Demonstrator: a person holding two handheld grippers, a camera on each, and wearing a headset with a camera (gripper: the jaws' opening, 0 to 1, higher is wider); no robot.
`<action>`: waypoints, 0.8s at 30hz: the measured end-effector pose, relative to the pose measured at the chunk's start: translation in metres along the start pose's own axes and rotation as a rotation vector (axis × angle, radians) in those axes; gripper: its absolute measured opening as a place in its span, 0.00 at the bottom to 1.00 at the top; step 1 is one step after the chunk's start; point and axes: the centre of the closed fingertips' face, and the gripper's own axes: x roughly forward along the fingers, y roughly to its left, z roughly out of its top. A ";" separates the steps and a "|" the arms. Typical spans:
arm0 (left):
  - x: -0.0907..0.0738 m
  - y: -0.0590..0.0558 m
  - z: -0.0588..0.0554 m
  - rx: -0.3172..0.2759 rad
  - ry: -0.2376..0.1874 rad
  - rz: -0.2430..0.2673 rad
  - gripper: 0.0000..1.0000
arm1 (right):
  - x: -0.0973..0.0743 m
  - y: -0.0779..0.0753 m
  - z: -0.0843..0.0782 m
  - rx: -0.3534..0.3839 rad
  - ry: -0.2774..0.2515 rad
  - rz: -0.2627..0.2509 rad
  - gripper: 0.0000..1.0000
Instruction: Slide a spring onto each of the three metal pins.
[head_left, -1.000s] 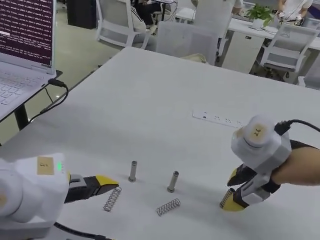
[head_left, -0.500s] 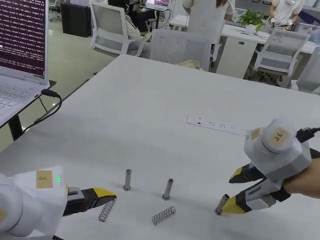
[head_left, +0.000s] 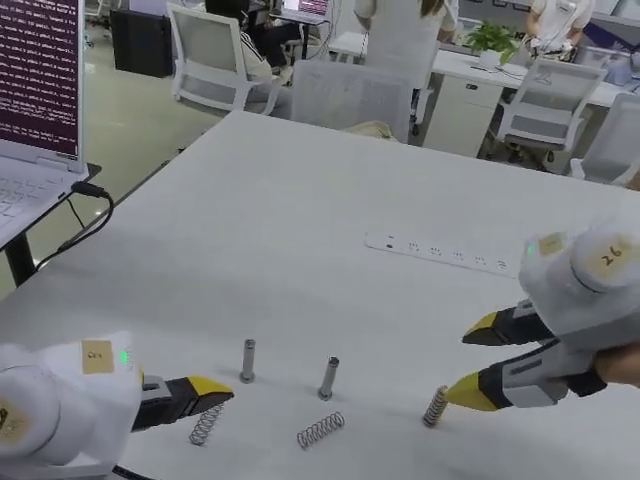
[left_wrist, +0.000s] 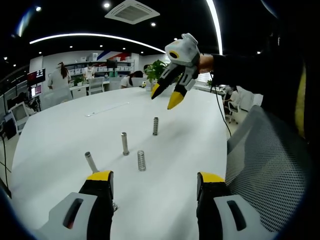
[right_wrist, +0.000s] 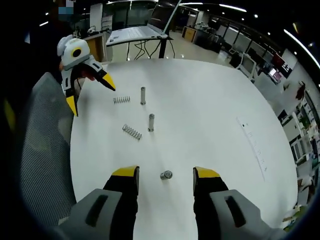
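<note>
Well: upright spring (head_left: 434, 405) side-on, head view; end-on, r. gripper view.

I count pins 3: bare pin (head_left: 248, 360), bare pin (head_left: 328, 378), one inside the upright spring (head_left: 435, 406) | springs 3: that one, loose spring (head_left: 205, 424), loose spring (head_left: 320, 429) | grippers 2: left gripper (left_wrist: 155, 176), right gripper (head_left: 462, 368) | power strip (head_left: 440, 254) 1 | laptop (head_left: 40, 80) 1

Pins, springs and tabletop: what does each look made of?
Pins: probably metal. They are smooth grey cylinders with a dull sheen and a lighter highlight along the side.
Springs: thin silvery coiled wire, likely steel, though the alloy cannot be told.
Tabletop: white with a matte finish and soft shadows. It may be laminate or painted board, but the look leaves that open.
</note>
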 end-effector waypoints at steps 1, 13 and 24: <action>0.002 0.000 0.000 0.000 0.001 -0.002 0.63 | -0.002 0.001 -0.001 0.003 -0.004 -0.004 0.41; 0.017 -0.001 0.005 0.026 0.013 -0.034 0.61 | -0.015 0.005 -0.014 0.074 -0.048 -0.042 0.41; 0.034 0.000 0.008 0.029 0.029 -0.046 0.54 | -0.016 0.020 -0.023 0.128 -0.082 -0.048 0.41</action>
